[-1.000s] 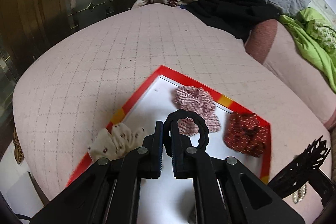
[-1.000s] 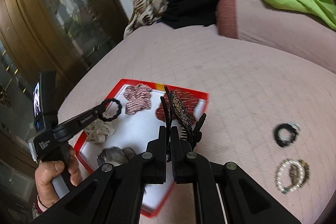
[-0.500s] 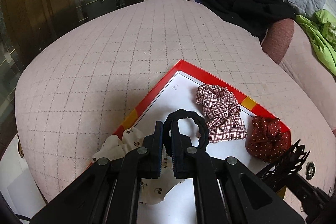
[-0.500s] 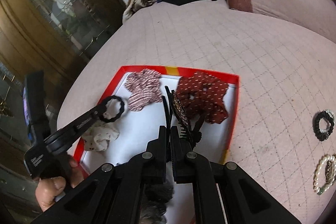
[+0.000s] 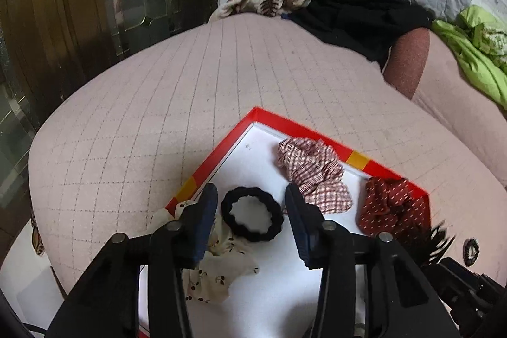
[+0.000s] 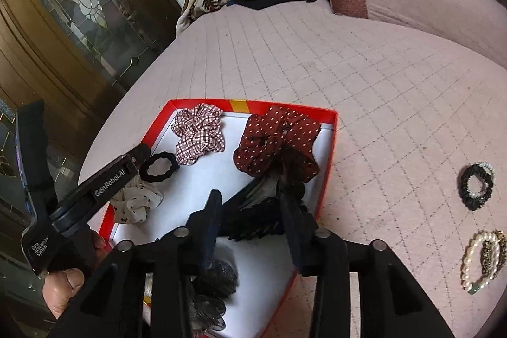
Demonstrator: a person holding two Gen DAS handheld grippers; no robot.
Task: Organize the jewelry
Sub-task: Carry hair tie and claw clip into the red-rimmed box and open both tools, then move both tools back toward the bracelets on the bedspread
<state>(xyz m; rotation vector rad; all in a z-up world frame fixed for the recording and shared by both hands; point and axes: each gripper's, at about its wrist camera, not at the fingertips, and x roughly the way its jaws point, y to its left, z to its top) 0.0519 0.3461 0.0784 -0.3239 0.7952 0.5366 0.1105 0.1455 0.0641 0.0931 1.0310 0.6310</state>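
Over the red-rimmed tray point(image 6: 326, 154), both grippers tilted steeply down. Left gripper point(image 5: 252, 206): jaws just parted, black hair tie point(image 5: 252, 217) lying loose between. Right gripper point(image 6: 250, 211): jaws just parted, black hair claw point(image 6: 263, 220) dropped between, untouched.

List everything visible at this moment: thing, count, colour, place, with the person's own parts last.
tray: one, red rim, white floor, on pink quilted bed.
checked scrunchie: one, red-white, tray's far side.
dotted scrunchie: one, dark red, tray's far right.
cherry-print scrunchie: one, cream, tray's left edge.
hair tie: one, black, on tray floor, between left fingers, untouched.
hair claw: one, black, in tray between right fingers.
bracelets: pearl and dark, on bed, right.
left gripper: black, jaws just opened.
right gripper: black, jaws just opened.
hand: one, holding left gripper.
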